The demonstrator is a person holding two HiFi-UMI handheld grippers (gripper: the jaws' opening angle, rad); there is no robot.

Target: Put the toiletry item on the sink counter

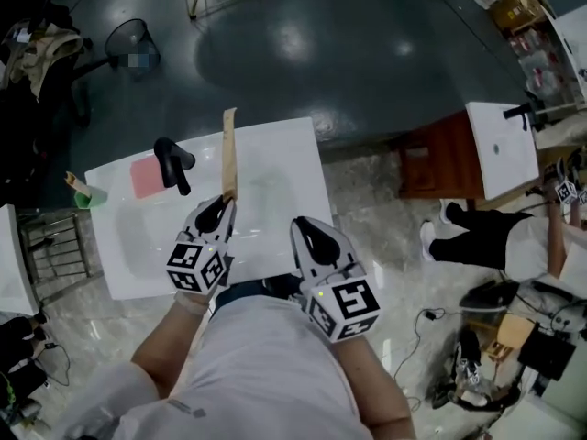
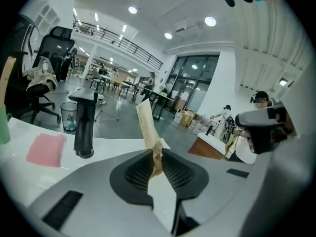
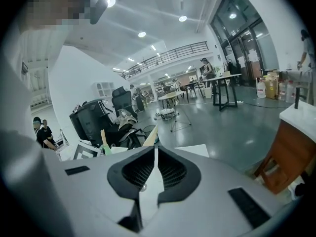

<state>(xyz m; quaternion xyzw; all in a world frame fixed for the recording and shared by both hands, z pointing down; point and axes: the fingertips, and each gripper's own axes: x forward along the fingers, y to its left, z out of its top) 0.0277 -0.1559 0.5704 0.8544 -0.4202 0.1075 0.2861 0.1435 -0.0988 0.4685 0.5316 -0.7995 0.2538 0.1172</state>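
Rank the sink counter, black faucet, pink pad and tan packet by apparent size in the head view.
1. sink counter, clearly largest.
2. black faucet and pink pad: they look alike.
Unranked: the tan packet, longest of those three but thinnest, and held nearer the camera.

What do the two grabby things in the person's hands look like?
The left gripper and right gripper each have a smooth white shell with black ribbed pads at the tip. Each carries a white cube printed with black square markers. The person wears a white top.
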